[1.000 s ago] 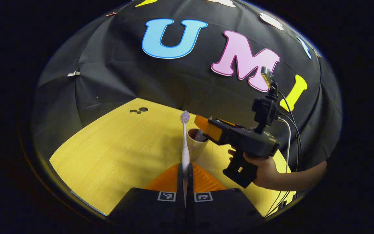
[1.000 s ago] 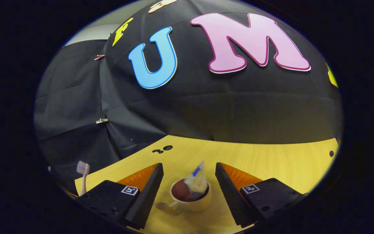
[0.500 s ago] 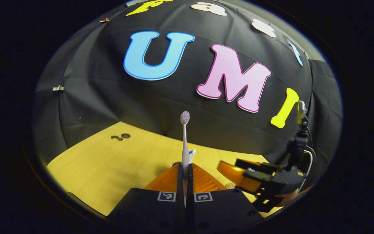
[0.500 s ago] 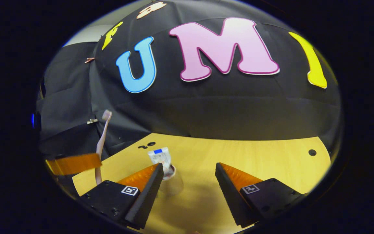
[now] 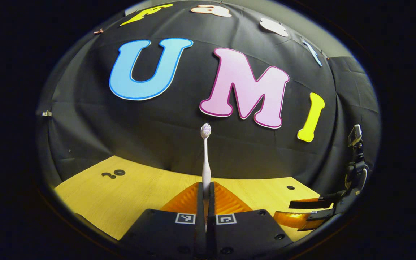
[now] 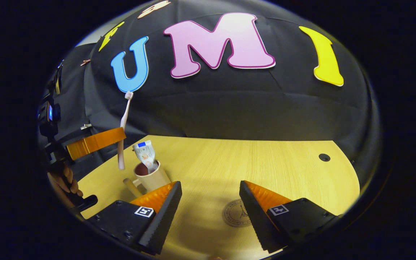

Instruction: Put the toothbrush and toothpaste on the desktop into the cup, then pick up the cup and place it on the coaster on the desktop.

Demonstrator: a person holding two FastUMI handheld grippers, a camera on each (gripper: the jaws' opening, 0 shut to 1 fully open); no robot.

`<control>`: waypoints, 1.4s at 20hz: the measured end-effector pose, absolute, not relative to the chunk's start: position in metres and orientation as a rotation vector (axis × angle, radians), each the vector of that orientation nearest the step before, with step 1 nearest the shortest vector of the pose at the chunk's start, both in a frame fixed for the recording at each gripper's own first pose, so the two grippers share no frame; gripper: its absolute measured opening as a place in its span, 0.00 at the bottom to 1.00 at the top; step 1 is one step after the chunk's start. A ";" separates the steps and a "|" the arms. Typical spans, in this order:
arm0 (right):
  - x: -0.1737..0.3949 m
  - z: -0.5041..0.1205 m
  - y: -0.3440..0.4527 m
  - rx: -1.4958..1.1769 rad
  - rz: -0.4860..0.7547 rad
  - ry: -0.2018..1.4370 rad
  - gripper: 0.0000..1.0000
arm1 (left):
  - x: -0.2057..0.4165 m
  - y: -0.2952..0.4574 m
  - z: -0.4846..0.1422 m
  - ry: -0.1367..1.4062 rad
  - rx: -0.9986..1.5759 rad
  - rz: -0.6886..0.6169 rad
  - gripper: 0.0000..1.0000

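My left gripper (image 5: 206, 185) is shut on a white toothbrush (image 5: 205, 159) that stands upright, bristles up. In the right gripper view that left gripper (image 6: 96, 141) holds the toothbrush (image 6: 123, 130) in the air just left of and above a cream cup (image 6: 152, 177). The cup stands on the wooden desktop (image 6: 251, 162) with a toothpaste tube (image 6: 144, 155) sticking out of it. My right gripper (image 6: 209, 213) is open and holds nothing, to the right of the cup. A round brown coaster (image 6: 237, 213) lies on the desk between its fingers. The right gripper (image 5: 307, 211) also appears low at the right of the left gripper view.
A hand (image 6: 61, 180) holds the left gripper's handle at the left edge. Small holes (image 6: 324, 157) mark the desk at the back right, and others (image 5: 114, 174) at the back left. The black cloth wall rises right behind the desk.
My right gripper has drawn back to the right from over the cup, leaving the toothpaste in it; the coaster has come into view. My left gripper has lifted and turned, carrying the toothbrush beside the cup.
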State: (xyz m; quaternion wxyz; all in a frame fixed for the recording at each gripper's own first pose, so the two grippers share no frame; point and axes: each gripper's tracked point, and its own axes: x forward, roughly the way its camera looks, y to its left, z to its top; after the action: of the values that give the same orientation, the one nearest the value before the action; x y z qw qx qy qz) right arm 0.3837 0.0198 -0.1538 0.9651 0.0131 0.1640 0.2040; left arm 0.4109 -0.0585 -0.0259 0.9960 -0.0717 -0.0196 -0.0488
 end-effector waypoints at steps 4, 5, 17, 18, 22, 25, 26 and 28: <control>0.383 -0.158 0.011 0.006 0.408 0.338 0.98 | 0.429 -0.066 -0.045 -0.050 -0.095 -0.109 0.06; 0.382 -0.160 0.009 0.004 0.408 0.344 0.98 | 0.433 -0.066 -0.047 -0.060 -0.080 -0.108 0.06; 0.349 -0.201 -0.010 -0.015 0.384 0.452 0.98 | 0.444 -0.061 -0.094 -0.066 0.053 -0.087 0.11; 0.348 -0.204 -0.009 -0.020 0.385 0.458 0.98 | 0.439 -0.062 -0.095 -0.058 0.054 -0.090 0.11; 0.343 -0.204 -0.008 -0.026 0.386 0.463 0.98 | 0.426 -0.065 -0.092 -0.045 0.043 -0.095 0.74; 0.341 -0.200 -0.012 -0.024 0.376 0.457 0.98 | 0.410 -0.063 -0.095 0.014 0.051 -0.112 0.99; 0.341 -0.199 -0.014 -0.023 0.372 0.456 0.98 | 0.404 -0.060 -0.096 0.037 0.045 -0.111 0.99; 0.342 -0.196 -0.019 -0.014 0.360 0.458 0.98 | 0.395 -0.054 -0.096 0.086 0.037 -0.107 0.98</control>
State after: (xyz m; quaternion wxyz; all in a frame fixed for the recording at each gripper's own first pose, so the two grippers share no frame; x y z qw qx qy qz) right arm 0.3417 -0.0187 -0.1957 0.9579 -0.0069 0.2257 0.1775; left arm 0.3951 -0.0544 -0.0962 0.9975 0.0185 0.0431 -0.0534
